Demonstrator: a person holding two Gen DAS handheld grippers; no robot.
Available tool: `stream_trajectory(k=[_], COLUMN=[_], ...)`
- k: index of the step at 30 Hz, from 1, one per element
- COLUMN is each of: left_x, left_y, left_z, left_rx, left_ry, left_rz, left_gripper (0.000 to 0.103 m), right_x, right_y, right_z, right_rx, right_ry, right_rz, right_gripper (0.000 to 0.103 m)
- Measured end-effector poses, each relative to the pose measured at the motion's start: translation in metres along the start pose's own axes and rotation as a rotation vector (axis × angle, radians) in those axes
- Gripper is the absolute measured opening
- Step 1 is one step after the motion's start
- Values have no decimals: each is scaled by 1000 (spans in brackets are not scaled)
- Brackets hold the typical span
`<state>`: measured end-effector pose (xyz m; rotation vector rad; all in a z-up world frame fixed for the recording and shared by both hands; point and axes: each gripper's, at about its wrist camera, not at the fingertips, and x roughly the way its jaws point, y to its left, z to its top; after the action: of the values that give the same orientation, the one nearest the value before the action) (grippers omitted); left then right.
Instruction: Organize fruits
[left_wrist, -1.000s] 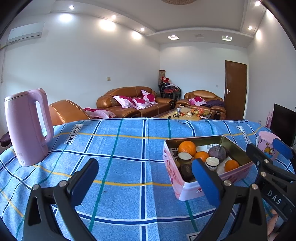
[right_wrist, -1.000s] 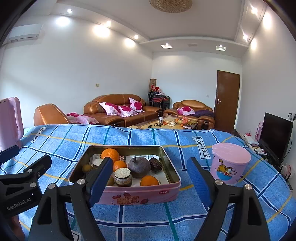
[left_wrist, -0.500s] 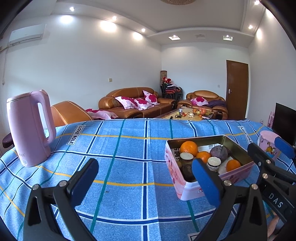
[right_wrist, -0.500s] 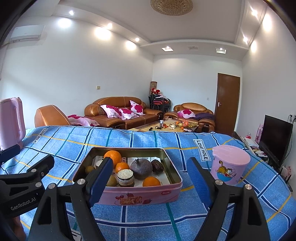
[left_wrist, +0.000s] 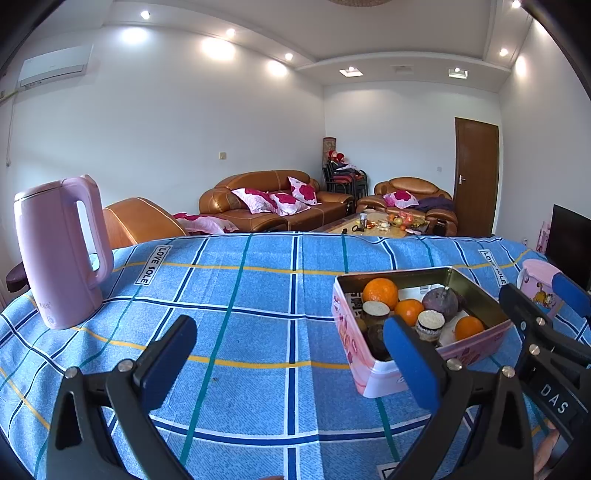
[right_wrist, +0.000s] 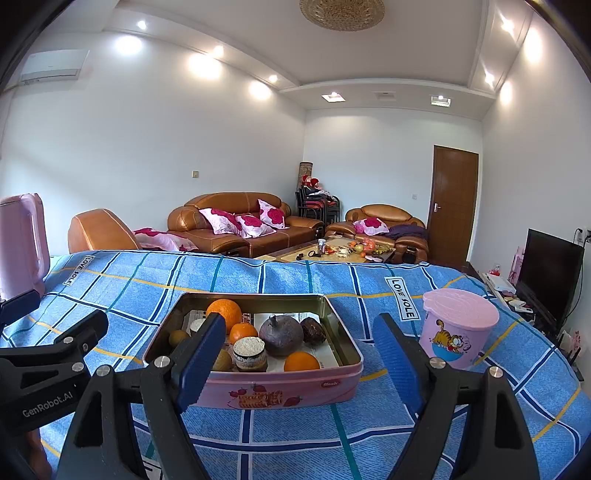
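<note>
I hold my left gripper (left_wrist: 288, 354) and right gripper (right_wrist: 299, 350) wide open with nothing in them, just in front of the pink tin (right_wrist: 280, 387), so I can reach its 3 oranges (right_wrist: 224, 312).

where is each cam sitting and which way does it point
Left wrist: on the left gripper, low over the tablecloth, facing the sofas; kettle left, tin right; its open fingers and the right gripper show.
Right wrist: on the right gripper, facing the tin head-on, tub right; its open fingers and the left gripper show.
Shared: tin, kettle, tub, tablecloth.
</note>
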<state>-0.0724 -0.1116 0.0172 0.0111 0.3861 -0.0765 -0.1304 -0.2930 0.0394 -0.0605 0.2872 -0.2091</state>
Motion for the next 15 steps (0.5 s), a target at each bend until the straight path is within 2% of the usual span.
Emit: stream_trajectory(k=[15], left_x=[1], left_y=[0], left_z=[0], left_rx=[9], left_ry=[6], left_rz=[1], left_gripper=[103], right_x=[0], right_y=[0], right_z=[0], right_rx=[0], right_ry=[2], right_rz=[0], right_gripper=[83])
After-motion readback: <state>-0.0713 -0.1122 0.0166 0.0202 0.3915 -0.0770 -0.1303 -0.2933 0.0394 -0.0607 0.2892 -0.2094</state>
